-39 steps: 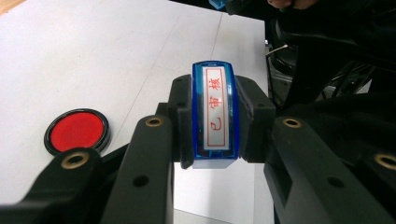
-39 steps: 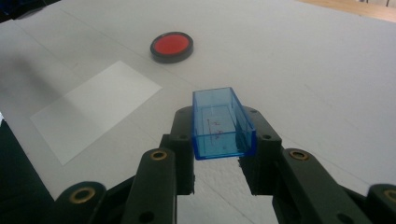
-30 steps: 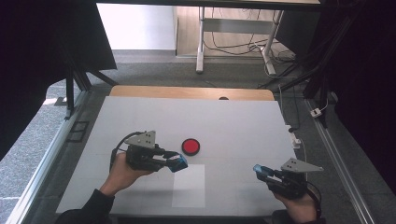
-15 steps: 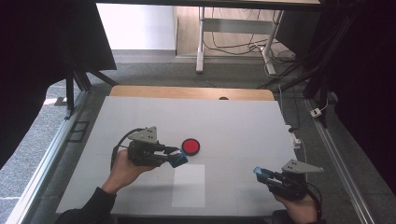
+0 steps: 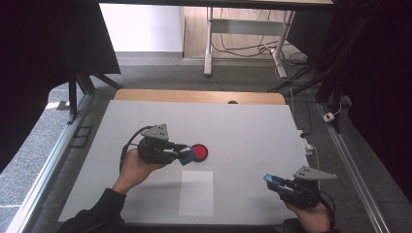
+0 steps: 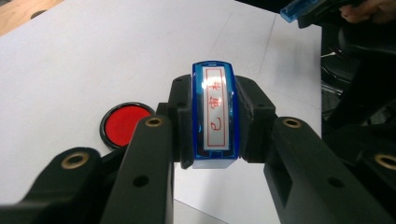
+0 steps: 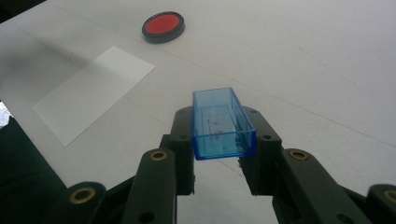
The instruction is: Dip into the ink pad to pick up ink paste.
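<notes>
Now left hand-held gripper [image 5: 187, 156] level, clamping stamp [image 6: 214, 115]; right hand-held gripper [image 5: 273, 181] – gripping cap [image 7: 221, 124].

Lab-type recording bay, not a home: bare white table [image 5: 243, 126] with a wooden far edge, black curtains [image 5: 43, 53] hung on both sides, grey carpet floor [image 5: 160, 73], a desk frame [image 5: 243, 39] behind with loose cables [image 5: 233, 46] trailing, metal rails [image 5: 350, 170] alongside.
</notes>
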### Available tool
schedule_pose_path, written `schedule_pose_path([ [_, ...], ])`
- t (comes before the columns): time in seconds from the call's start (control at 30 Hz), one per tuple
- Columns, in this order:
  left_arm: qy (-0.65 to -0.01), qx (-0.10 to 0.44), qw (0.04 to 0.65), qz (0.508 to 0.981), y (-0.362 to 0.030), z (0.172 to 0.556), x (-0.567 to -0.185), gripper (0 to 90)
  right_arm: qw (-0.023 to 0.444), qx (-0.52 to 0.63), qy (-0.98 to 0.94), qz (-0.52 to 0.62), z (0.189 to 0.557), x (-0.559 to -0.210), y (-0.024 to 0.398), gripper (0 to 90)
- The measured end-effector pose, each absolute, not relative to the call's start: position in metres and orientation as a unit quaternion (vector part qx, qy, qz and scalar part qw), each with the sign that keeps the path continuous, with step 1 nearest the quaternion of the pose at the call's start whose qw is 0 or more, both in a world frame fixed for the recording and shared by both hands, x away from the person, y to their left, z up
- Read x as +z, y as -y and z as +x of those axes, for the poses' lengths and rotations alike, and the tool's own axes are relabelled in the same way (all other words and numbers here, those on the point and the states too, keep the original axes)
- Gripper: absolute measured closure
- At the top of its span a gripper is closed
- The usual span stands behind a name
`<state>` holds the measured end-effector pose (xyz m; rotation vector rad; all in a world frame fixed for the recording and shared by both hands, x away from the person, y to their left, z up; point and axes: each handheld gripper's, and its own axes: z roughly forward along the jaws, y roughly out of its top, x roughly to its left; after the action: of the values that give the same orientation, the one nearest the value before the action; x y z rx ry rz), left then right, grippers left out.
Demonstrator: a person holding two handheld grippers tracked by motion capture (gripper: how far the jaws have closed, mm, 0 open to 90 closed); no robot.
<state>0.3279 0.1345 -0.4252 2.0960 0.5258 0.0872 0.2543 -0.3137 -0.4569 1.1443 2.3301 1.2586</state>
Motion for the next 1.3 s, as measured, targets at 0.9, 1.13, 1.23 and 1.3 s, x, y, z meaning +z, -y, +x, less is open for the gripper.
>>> schedule_pose_path([
  [0.9, -0.271, 0.038, 0.419, 0.866, -0.098, 0.384, -0.451, 70.7, 0.124, 0.427, -0.809, 0.385, 0.254, -0.457, 0.312, 68.0],
  [1.13, -0.289, 0.027, 0.406, 0.867, -0.091, 0.397, -0.464, 70.7, 0.122, 0.426, -0.809, 0.385, 0.254, -0.457, 0.312, 68.0],
  [1.23, -0.304, 0.019, 0.401, 0.864, -0.09, 0.403, -0.471, 70.6, 0.122, 0.427, -0.809, 0.385, 0.254, -0.457, 0.312, 68.0],
  [1.3, -0.315, 0.015, 0.398, 0.861, -0.091, 0.406, -0.474, 70.6, 0.122, 0.428, -0.809, 0.385, 0.254, -0.457, 0.313, 68.0],
])
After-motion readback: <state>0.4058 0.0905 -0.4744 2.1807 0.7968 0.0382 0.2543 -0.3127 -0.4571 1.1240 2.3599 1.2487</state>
